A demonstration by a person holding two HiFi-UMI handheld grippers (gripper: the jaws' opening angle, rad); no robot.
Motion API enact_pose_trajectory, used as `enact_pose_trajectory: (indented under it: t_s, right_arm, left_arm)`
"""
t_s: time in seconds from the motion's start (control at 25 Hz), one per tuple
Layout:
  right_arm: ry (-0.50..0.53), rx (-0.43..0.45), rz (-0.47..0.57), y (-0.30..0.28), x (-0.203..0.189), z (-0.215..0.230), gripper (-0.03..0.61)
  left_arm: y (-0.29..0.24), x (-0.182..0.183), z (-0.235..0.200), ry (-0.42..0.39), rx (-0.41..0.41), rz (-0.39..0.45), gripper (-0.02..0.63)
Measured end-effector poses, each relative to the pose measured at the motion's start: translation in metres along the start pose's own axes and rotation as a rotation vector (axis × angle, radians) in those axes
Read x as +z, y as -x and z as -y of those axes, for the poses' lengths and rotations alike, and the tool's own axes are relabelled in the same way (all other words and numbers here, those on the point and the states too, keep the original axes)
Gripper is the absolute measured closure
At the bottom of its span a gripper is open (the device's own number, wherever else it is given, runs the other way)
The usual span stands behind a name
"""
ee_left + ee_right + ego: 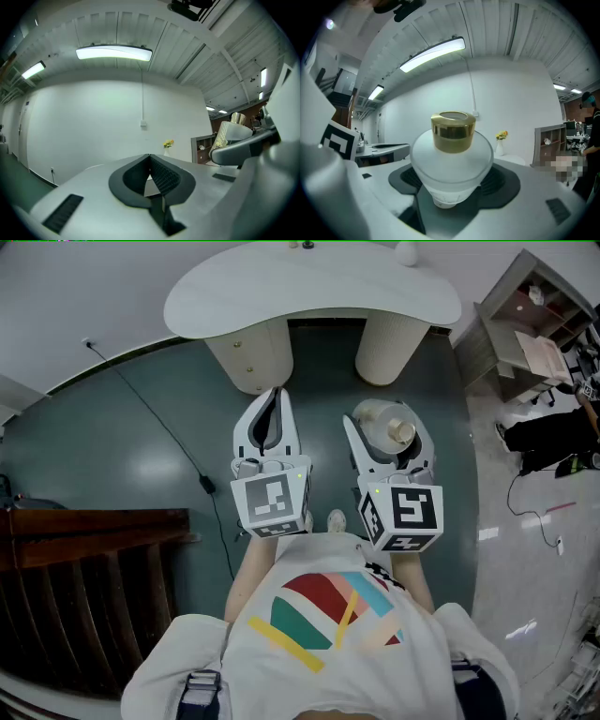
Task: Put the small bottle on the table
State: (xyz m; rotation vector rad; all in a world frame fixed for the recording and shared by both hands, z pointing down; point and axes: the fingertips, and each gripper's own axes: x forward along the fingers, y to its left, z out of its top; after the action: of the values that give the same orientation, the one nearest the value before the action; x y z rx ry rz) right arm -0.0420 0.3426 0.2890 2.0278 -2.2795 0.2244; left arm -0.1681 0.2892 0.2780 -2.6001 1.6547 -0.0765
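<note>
- The white table is the landmark. It stands on two round pale legs, ahead of the person on a dark green floor.
- The small bottle is not on the table. It is held in the air on the person's side of it, showing just short of the table's right-hand leg in the head view.
- The right gripper has its jaws spread wide, with the dark pads pressed against the bottle's frosted white body on both sides.
- The bottle's gold cap points out past the jaw tips toward the table, and its narrow base sits deep between the jaws.
- The left gripper hovers in front of the table's left-hand leg, beside the right gripper and apart from it.
- Its jaws are drawn together so the ribbed pads meet at the tips, with nothing between them.
- A small vase of yellow flowers stands on the tabletop, far from the bottle.
- A dark cable runs across the floor to the left of the table.
- A shelf unit stands to the table's right.
</note>
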Motion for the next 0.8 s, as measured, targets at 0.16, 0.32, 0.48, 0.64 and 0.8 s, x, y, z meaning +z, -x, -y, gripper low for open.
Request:
enact_pose_trajectory:
  t_s: [0.16,0.32,0.48,0.64,0.8]
  right_arm:
    - [-0.019,-0.004,-0.002,0.009,0.001,0.012,0.236]
    - [-0.028,0.005,0.010,0.013,0.002,0.022,0.236]
    - [-0.027,0.013,0.020,0.014,0.000,0.026,0.236]
    - [-0.054,0.032,0.044,0.012,0.005,0.032,0.236]
    - [-0.067,0.041,0.066,0.012,0.008,0.041,0.236]
  left_arm:
    - [0.006,0.008,0.013,-0.010,0.008,0.001,0.597]
    - [0.007,0.010,0.021,-0.028,0.018,-0.002,0.597]
    - [0.006,0.009,0.025,-0.043,0.025,-0.003,0.597]
    - [-0.001,0.013,0.031,-0.042,0.023,0.007,0.597]
    - [-0.006,0.008,0.037,-0.054,0.022,-0.013,0.597]
